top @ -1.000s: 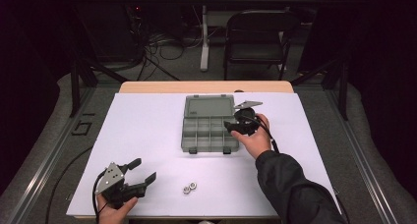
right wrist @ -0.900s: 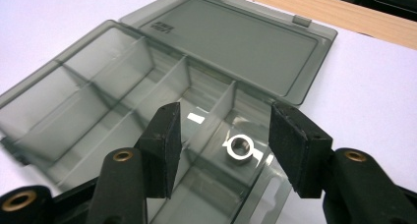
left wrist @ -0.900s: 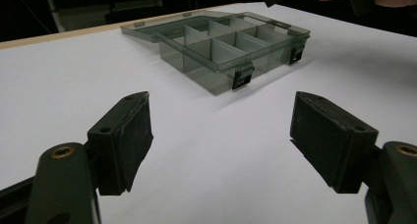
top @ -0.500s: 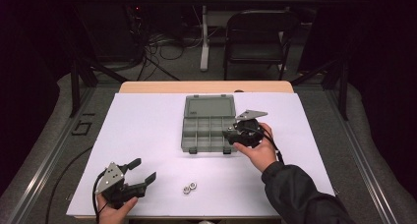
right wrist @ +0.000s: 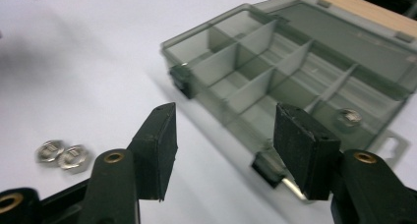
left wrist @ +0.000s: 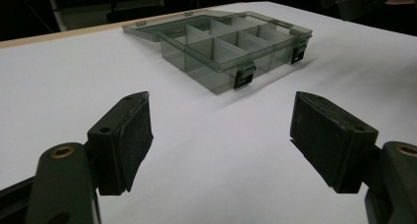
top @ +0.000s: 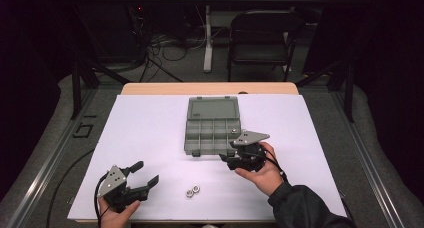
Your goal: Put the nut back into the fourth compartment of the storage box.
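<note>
Box (right wrist: pixel 295 81): its far corner is cut off by the edge.
Nut in the box (right wrist: pixel 348 118): blurry behind the see-through wall.
Left hand (top: pixel 116 219): partly cut off at the bottom.

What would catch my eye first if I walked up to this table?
Probably the open grey plastic box with its many small compartments, lying mid-table on the white table cover; one metal nut already sits in a compartment. Then the right claw, jaws apart and empty, just in front of the box. Two more loose nuts lie near the front edge, between it and the open left claw.
</note>
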The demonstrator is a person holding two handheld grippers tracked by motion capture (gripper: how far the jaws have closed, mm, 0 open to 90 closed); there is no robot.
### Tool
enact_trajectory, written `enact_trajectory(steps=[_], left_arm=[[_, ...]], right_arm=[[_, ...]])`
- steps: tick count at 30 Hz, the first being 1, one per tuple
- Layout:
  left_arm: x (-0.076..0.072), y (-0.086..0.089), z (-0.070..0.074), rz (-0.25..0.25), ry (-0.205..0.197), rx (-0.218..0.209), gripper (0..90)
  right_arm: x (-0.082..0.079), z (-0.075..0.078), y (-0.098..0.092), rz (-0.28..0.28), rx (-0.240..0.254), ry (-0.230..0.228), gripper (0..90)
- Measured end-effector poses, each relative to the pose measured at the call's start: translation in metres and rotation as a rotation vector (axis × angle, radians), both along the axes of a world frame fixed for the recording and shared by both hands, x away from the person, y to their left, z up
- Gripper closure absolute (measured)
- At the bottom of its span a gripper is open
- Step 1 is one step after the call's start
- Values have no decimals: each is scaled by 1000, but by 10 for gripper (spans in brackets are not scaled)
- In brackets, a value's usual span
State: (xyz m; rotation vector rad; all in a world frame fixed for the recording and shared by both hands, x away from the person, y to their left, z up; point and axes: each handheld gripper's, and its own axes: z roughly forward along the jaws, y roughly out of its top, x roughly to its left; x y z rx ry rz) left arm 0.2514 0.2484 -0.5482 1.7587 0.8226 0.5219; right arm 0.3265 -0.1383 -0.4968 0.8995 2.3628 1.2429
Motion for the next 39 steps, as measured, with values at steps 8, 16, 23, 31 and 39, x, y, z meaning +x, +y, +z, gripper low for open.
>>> enact_trajectory(steps=[8, 16, 23, 31, 39], left_arm=[[0, -1, 0, 7, -9, -6, 237], [0, -1, -1, 7, -9, -6, 237], [-1, -1, 0, 26, -9, 8, 238], [-1, -1, 0, 26, -9, 8, 237], [0, 0, -1, 4, -9, -5, 237]], right_arm=[[-25, -11, 13, 74, 8, 4, 420], [-35, -21, 23, 113, 18, 19, 425], [-38, -27, 29, 121, 25, 12, 425], [-39, -36, 42, 149, 21, 17, 429], [-40, -46, 58, 190, 14, 49, 474]])
